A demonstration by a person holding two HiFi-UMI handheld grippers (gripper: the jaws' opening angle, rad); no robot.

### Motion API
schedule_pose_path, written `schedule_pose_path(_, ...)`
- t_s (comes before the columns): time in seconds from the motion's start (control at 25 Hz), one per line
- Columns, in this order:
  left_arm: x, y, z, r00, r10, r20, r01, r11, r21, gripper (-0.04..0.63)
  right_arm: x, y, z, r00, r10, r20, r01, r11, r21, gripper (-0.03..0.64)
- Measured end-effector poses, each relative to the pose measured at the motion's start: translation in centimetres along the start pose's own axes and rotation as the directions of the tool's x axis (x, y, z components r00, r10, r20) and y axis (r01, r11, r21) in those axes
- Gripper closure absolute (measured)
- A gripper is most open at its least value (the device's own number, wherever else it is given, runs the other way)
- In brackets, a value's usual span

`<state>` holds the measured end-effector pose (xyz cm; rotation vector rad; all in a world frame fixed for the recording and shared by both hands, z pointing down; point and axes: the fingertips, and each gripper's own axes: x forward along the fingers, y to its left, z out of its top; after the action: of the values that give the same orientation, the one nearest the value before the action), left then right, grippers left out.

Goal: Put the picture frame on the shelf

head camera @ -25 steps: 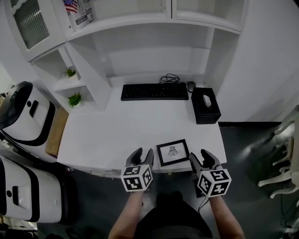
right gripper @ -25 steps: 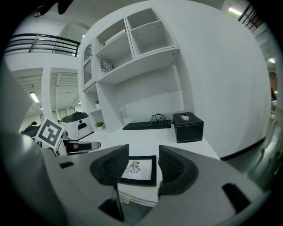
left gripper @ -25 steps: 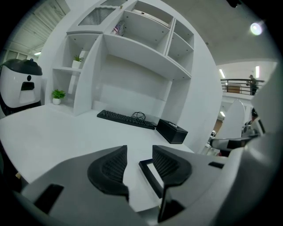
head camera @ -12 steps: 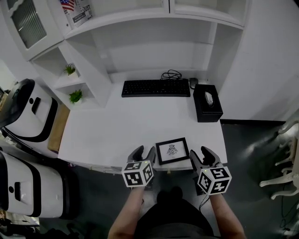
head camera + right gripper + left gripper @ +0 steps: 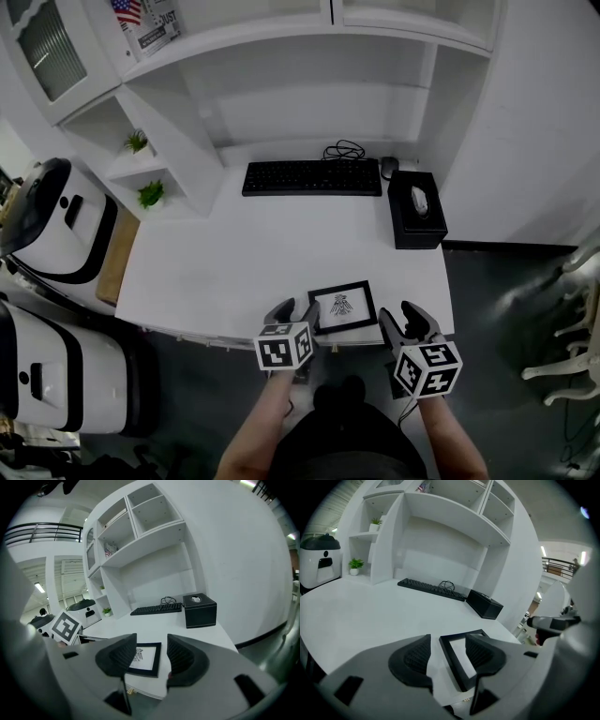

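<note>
Astride one picture frame (image 5: 343,307), left hand-held gripper (image 5: 293,312), just widened, seemingly untouching; right (image 5: 401,317) open.

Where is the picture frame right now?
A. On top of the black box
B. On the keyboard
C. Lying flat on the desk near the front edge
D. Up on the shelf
C: the picture frame lies flat on the white desk, right by its front edge.
</note>
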<state>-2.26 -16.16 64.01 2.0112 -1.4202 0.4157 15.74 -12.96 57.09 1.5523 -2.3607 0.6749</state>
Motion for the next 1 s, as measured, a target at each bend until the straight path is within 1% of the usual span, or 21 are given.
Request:
schedule_pose_path(0.36, 1.8, -0.5, -1.9, 0.996, 0.016, -0.09, -0.014, 1.0, 0.017, 0.39, -0.1, -0.8, -0.6, 1.0, -0.003, -0.011, 0.004, 1.0, 0.015, 0.423)
schedule_pose_path(0.64, 2.8, -0.9, -2.4, 0.991, 0.022, -0.131, -0.02, 1.0, 0.02, 0.39, 0.0, -1.3, -0.9, 1.0, -0.007, -0.017, 0.007, 1.0, 0.027, 0.423)
schedule_pose_path(1.0, 3.6, -1.1, -2.5, 0.975, 0.047, -0.218, -0.033, 0.997, 0.066, 0.391, 0.7, -1.0, -0.9, 1.0, 0.006, -0.024, -0.006, 1.0, 0.011, 0.423)
